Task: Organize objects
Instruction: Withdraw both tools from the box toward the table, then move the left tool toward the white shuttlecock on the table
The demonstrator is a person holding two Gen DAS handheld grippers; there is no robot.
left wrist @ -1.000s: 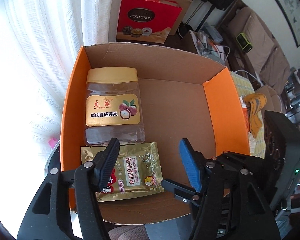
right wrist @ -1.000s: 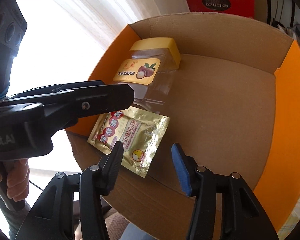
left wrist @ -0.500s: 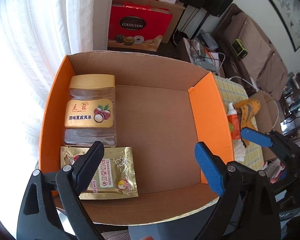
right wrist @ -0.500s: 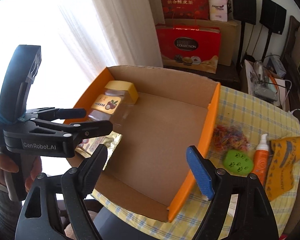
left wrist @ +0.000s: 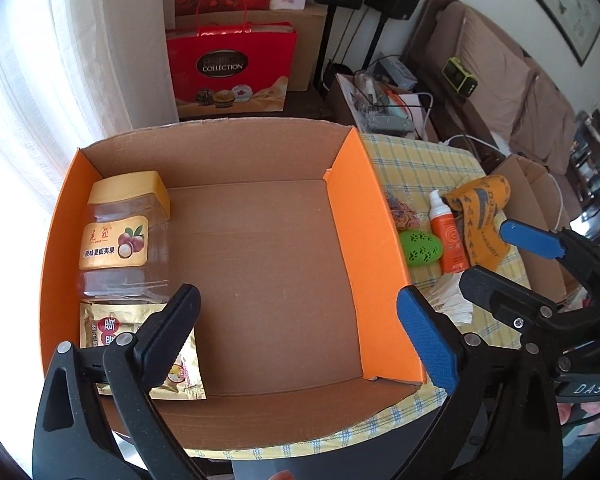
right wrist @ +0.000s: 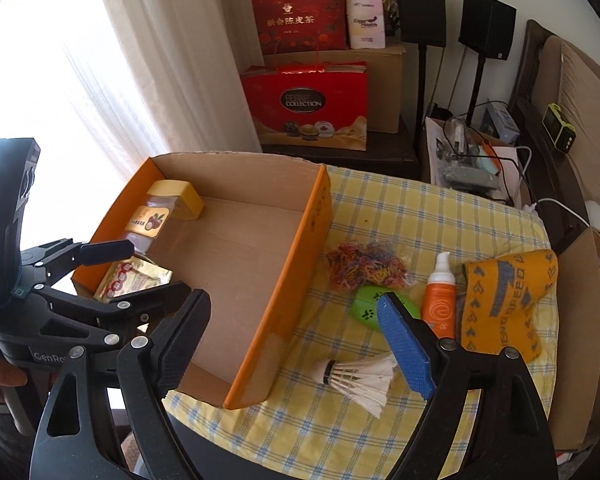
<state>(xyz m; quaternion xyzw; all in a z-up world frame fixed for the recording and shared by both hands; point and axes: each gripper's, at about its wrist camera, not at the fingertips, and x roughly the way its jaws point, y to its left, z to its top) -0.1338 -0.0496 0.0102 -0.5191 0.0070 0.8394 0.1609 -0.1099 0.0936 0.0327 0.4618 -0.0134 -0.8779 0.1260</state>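
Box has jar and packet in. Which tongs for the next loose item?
Right, probably. The right tongs hang open by the shuttlecock and green pod on the cloth. The left tongs sit open over the box, farther from both.

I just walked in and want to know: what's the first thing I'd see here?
A big orange cardboard box sits on the yellow checked tablecloth, with a yellow-lidded jar and a gold packet along its left wall. To its right lie colourful rubber bands, an orange bottle and a white shuttlecock.
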